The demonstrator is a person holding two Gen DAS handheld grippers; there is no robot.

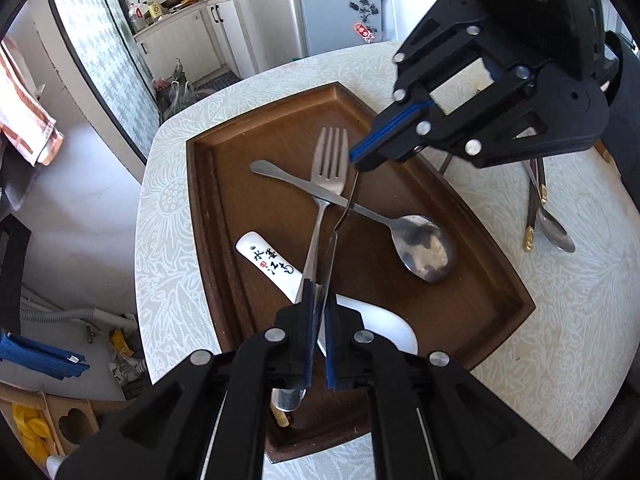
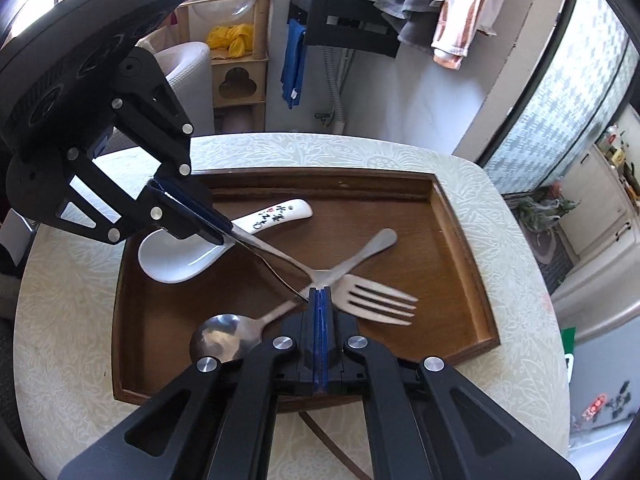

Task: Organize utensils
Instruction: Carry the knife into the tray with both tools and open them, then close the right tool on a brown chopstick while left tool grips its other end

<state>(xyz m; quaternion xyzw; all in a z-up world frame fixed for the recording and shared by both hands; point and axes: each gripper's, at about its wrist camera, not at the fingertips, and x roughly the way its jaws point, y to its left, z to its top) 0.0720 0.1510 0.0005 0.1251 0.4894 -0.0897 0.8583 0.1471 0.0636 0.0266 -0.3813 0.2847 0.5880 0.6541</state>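
Note:
A brown wooden tray [image 1: 480, 240] [image 2: 460, 248] holds a steel spoon [image 1: 420, 248] [image 2: 224, 332], a steel fork [image 1: 330, 160] [image 2: 376, 300] lying across the spoon's handle, and a white ceramic spoon [image 1: 272, 264] [image 2: 188, 260]. My left gripper [image 1: 318, 304] [image 2: 224, 236] is shut on the handles of the fork and of a second, thin steel utensil [image 1: 344, 216] [image 2: 280, 278] seen edge-on. My right gripper [image 2: 319, 292] [image 1: 356, 158] is shut on the other end of that thin utensil, above the tray.
The tray sits on a table with a pale patterned cloth [image 1: 560, 320] [image 2: 520, 280]. Dark-handled spoons [image 1: 548, 216] lie on the cloth to the tray's right. A fridge [image 1: 340, 0], kitchen cabinets and hanging towels [image 2: 440, 8] stand beyond the table.

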